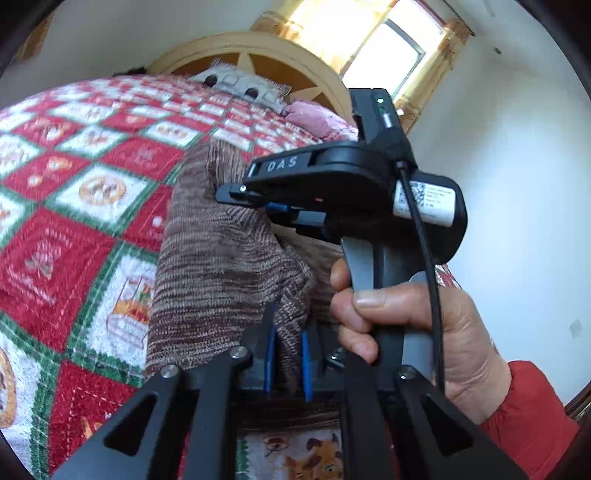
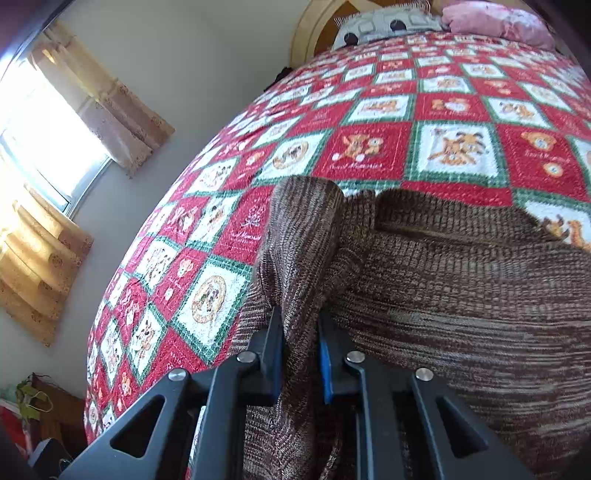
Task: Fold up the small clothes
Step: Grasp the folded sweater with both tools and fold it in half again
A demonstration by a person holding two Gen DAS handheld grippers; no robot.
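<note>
I count one brown knit garment [image 2: 461, 295] on the bed, spread over a red, white and green patchwork quilt [image 2: 369, 110], and two grippers on it. My left gripper [image 1: 289, 354] has its blue-padded fingers [image 1: 269, 354] pinched nearly closed on a raised fold of the knit. My right gripper [image 2: 301, 354] clamps another bunched fold the same way — narrow gap, cloth filling it. From the left camera, the right tool's black body and the right hand [image 1: 424, 325] block much of the garment. Two pillows sit at the headboard — one grey [image 2: 384, 22], one pink [image 2: 495, 22] — with one curtained window [image 2: 44, 147] off to the side.
</note>
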